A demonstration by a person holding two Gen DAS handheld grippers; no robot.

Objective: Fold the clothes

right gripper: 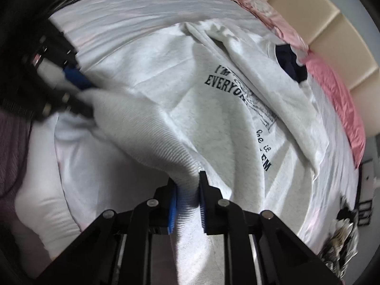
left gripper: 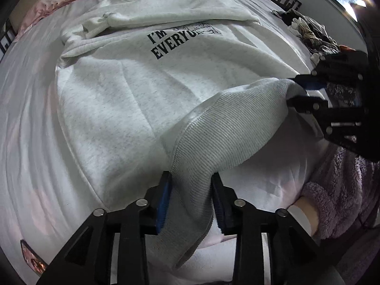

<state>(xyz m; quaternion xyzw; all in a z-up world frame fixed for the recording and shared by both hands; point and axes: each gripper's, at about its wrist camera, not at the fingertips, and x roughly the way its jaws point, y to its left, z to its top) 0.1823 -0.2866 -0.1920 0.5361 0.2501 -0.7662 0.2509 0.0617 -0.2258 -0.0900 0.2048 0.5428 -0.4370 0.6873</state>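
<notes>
1. Around the work: white bed sheet (left gripper: 30, 109), pink bedding (right gripper: 337, 99) along the far edge, cream padded headboard (right gripper: 315, 21) behind it.
2. Heap of patterned clothes (left gripper: 313, 35) at the bed's edge, well apart from the grey sweatshirt (left gripper: 114, 99); same heap low on the right in the right wrist view.
3. Fuzzy purple sleeve (left gripper: 344, 190) near the hem, just beside the right gripper (left gripper: 293, 90).
4. Sweatshirt spread front-up on the sheet, dark print "I'M EVERYO…" showing, one sleeve folded across the chest, dark lining at the collar.
5. Ribbed hem (left gripper: 228, 123) lifted off the sheet, stretched between both grippers.
6. Left gripper (left gripper: 191, 199): hem between the blue pads, jaws set fairly wide; contact on the right pad unclear, so grip not certain.
7. Right gripper, seen in its own view (right gripper: 187, 190): jaws narrow, pads clamped onto the bunched hem.
</notes>
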